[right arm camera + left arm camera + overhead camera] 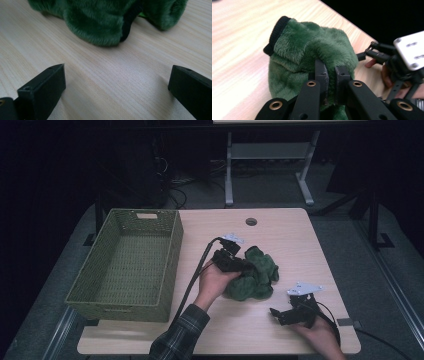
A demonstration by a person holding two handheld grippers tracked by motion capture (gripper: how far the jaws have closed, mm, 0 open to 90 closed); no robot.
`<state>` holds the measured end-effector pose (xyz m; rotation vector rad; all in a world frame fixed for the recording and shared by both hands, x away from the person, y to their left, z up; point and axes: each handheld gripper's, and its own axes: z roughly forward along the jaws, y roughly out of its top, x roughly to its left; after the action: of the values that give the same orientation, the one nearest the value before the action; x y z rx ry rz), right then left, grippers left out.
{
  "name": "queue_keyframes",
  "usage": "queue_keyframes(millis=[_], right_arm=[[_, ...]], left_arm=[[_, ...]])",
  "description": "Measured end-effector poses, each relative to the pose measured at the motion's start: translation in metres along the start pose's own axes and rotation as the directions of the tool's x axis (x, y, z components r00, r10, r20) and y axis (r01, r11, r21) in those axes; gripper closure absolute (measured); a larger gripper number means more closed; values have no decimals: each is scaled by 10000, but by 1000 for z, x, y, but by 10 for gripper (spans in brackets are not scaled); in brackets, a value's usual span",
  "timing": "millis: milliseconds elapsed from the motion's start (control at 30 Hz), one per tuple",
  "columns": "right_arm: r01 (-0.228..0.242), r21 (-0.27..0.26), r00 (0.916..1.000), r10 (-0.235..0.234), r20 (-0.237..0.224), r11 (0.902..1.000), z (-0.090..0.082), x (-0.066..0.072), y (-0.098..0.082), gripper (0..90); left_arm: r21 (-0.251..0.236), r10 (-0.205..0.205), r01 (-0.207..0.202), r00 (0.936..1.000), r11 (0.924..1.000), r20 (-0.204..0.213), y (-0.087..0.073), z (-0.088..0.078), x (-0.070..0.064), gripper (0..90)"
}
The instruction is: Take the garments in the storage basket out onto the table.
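A crumpled green plush garment (257,272) with a black knit cuff (276,32) lies on the wooden table (280,230), right of centre. My left gripper (245,266) is at its left side, jaws shut on a fold of the green plush (312,50); the pads (322,72) pinch the fabric between them. My right gripper (276,312) rests low over the table near the front right, pointing left, jaws wide open with bare wood between them (117,82). The garment's near edge (100,22) lies ahead of the right gripper, apart from it.
A green woven basket (127,262) stands empty on the table's left side, overhanging the left edge. A round cable hole (251,222) sits near the far edge. A metal stand's legs (229,175) are on the floor behind the table.
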<state>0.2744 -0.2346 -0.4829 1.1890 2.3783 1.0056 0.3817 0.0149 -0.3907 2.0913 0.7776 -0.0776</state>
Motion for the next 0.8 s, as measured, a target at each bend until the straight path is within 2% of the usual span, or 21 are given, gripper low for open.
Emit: queue_keyframes(millis=[300,467,667,700,733,800], right_arm=[[18,19,10000,-18,-40,10000,0,0,0,9],[13,16,10000,-13,-48,10000,0,0,0,9],[12,13,10000,-12,-55,10000,0,0,0,9],[14,19,10000,-14,-56,10000,0,0,0,9],[14,19,10000,-14,-56,10000,0,0,0,9],[51,25,10000,-51,-39,10000,0,0,0,9]], left_arm=[[742,165,-153,9997,9971,-158,-13,37,15,835],[962,44,-26,9998,9954,-182,-22,50,24,797],[654,285,-256,9986,9975,-441,-16,33,22,535],[409,322,-302,9983,9987,-493,-13,21,19,518],[409,322,-302,9983,9987,-493,-13,21,19,515],[200,408,-399,9981,9990,-463,-11,5,14,499]])
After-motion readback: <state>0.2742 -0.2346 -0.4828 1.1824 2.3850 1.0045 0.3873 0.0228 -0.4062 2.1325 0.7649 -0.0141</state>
